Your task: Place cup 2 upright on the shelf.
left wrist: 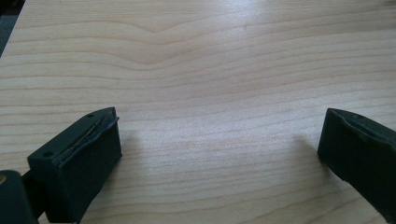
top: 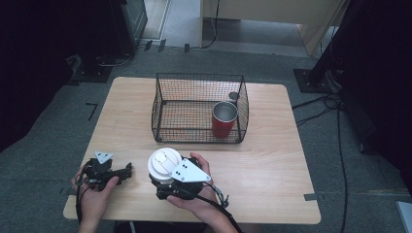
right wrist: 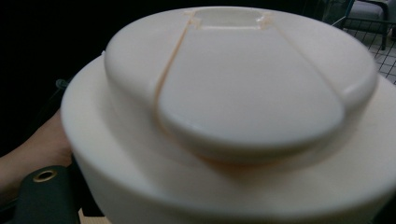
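The right tongs [top: 167,182] are clamped on a white lid [top: 163,162], held just above the bench's [top: 272,160] near edge. The left tongs [left wrist: 219,149] gape wide and empty, low over bare wood, beside the lid.

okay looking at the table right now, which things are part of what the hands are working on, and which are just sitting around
In the job:
- white lid, held in the right gripper
- red cup, open-topped, standing in the wire basket

Just there:
- left gripper, fingers open over bare table
- small grey object behind the cup, too small to identify
- cables on the floor
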The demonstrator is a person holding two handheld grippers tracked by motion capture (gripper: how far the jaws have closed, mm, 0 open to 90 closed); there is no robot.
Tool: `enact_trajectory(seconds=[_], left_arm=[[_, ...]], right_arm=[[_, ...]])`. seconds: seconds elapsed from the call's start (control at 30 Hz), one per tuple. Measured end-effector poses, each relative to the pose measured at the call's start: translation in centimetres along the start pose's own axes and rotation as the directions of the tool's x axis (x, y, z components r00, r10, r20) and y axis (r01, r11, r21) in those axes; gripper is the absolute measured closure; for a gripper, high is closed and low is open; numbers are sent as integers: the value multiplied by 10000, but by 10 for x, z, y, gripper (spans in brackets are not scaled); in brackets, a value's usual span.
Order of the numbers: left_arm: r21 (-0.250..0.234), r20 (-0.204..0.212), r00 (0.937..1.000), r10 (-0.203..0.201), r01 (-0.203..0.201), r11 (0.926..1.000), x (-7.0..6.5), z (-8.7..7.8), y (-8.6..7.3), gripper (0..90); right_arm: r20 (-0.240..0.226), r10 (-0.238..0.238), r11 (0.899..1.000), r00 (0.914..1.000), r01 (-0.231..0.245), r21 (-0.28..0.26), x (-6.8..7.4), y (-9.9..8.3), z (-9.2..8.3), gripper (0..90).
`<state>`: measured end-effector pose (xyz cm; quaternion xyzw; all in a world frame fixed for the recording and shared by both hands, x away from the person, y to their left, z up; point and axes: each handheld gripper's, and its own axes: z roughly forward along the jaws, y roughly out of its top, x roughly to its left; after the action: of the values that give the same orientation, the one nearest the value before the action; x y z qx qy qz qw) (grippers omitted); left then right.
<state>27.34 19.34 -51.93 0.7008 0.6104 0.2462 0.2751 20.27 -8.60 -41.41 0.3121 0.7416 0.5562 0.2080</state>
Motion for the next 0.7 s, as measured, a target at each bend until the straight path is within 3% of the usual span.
enact_trajectory(seconds=[0.7], left_arm=[[-13,-1,10000,-5,5,10000,0,0,0,0]], right_arm=[[577,-87,9989,9983,113,-450,-14,30,4,158]])
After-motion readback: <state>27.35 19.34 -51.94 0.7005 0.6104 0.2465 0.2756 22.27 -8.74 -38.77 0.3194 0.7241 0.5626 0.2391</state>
